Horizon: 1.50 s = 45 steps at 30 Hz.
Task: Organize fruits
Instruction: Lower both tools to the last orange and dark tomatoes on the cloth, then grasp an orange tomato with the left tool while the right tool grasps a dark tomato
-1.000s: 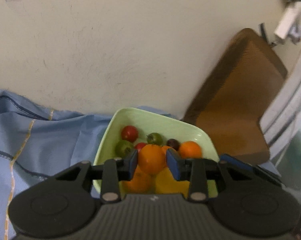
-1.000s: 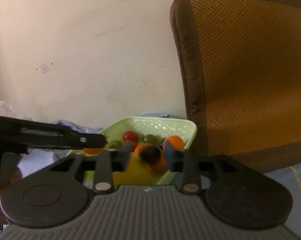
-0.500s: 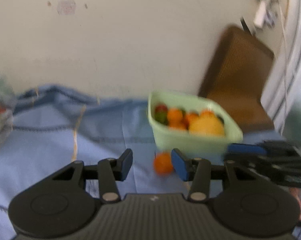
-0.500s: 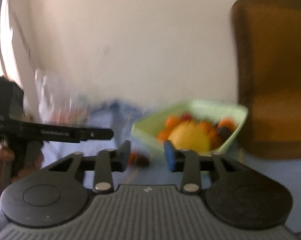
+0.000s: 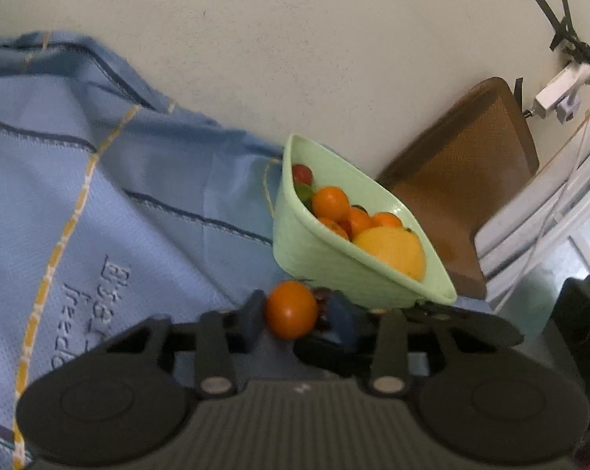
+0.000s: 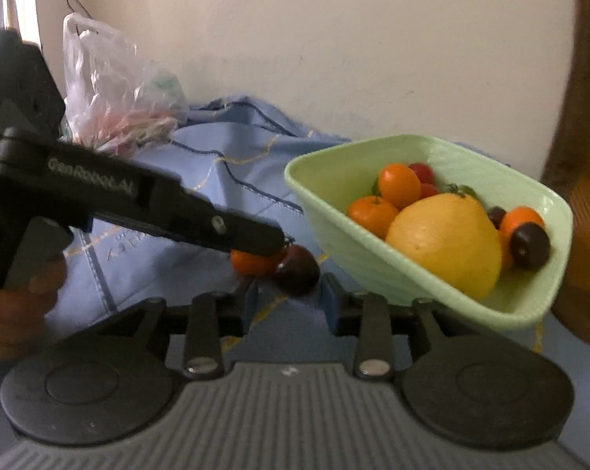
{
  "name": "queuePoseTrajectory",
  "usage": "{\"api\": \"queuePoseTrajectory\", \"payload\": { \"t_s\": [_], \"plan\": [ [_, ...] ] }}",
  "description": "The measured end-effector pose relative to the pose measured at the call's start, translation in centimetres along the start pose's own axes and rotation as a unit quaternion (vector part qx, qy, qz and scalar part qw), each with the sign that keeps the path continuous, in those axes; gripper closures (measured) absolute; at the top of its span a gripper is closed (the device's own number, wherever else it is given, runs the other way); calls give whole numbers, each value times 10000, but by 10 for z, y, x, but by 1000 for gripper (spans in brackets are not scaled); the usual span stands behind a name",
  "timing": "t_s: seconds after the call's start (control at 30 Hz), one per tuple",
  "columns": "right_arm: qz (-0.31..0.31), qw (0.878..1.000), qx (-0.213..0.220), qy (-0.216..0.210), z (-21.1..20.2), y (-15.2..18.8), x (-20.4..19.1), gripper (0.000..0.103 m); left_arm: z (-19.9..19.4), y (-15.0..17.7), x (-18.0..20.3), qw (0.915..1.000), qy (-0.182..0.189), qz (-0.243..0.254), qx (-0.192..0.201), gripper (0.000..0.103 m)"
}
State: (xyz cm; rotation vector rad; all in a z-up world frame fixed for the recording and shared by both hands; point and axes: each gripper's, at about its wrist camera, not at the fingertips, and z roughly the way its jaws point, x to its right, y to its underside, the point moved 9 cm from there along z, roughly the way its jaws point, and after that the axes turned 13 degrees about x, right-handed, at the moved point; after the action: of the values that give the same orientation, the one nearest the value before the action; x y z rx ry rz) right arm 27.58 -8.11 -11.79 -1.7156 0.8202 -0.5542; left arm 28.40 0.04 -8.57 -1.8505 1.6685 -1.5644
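Note:
A light green bowl [image 5: 334, 270] [image 6: 334, 203] on the blue cloth holds a large yellow fruit [image 6: 447, 243], several oranges, red and green tomatoes and a dark plum [image 6: 529, 246]. My left gripper [image 5: 295, 319] holds an orange [image 5: 291, 308] between its jaws, just in front of the bowl. My right gripper [image 6: 289, 290] has a dark plum [image 6: 297, 270] between its fingers, next to the left gripper's tip [image 6: 256, 237] and the orange [image 6: 252, 262].
A blue cloth [image 5: 111, 211] with stripes covers the surface. A brown chair [image 5: 463, 180] stands behind the bowl at the right. A clear plastic bag [image 6: 114, 86] lies at the back left by the cream wall.
Both grippers have drawn back out of the bowl with their fruits and come down to the cloth in front of it. The bowl now lies beyond the fingers.

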Motion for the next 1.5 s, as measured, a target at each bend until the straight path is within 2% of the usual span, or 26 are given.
{"api": "queuePoseTrajectory", "payload": {
  "t_s": [0.13,0.33,0.5,0.6,0.67,0.77,0.8,0.83,0.9,1.0,1.07,1.13,1.2,1.27,1.3,1.4,1.43,1.47,1.5],
  "plan": [
    [-86,9997,59,202,-9,2,1,76,-6,7,2,9998,55,-169,-14,73],
    [-21,9999,57,160,-51,17,-21,76,-44,37,20,9994,261,-186,-125,73],
    [53,9998,24,181,-95,37,-47,76,-80,65,42,9990,376,1,-253,72],
    [123,9998,27,125,-112,46,-58,74,-96,76,48,9986,399,161,-293,72],
    [145,9998,55,118,-115,51,-62,72,-101,80,46,9988,289,296,-274,68],
    [168,9996,101,206,-114,52,-62,68,-110,76,41,9994,189,232,-166,62],
    [164,9995,108,242,-113,52,-62,66,-114,74,39,9995,126,273,-105,62],
    [146,9994,124,280,-114,52,-60,60,-117,71,37,9993,28,361,-43,62],
    [103,9994,153,294,-116,52,-60,58,-120,70,34,9992,-80,404,6,62],
    [40,9996,187,222,-115,51,-62,57,-121,71,36,9998,64,198,-40,58],
    [-34,9996,213,190,-114,50,-63,56,-119,74,46,9994,186,298,-52,51],
    [-171,9995,222,163,-111,49,-65,55,-115,77,53,9985,197,498,-115,51],
    [-481,9985,204,171,-106,48,-67,55,-109,81,55,9981,154,555,-213,56],
    [-798,9965,165,167,-102,49,-70,55,-105,84,51,9982,77,543,-232,71],
    [-893,9957,216,141,-101,49,-72,55,-105,83,48,9982,-4,567,-197,74],
    [-1018,9944,290,34,-98,48,-73,55,-108,81,41,9992,58,359,-192,74],
    [-1004,9945,294,-42,-97,48,-74,62,-110,80,39,9993,70,319,-192,74],
    [-938,9950,272,-186,-97,48,-76,74,-111,79,37,9994,74,278,-194,74],
    [-920,9952,295,-154,-97,47,-76,74,-113,78,35,9995,69,237,-188,74]
  ]
}}
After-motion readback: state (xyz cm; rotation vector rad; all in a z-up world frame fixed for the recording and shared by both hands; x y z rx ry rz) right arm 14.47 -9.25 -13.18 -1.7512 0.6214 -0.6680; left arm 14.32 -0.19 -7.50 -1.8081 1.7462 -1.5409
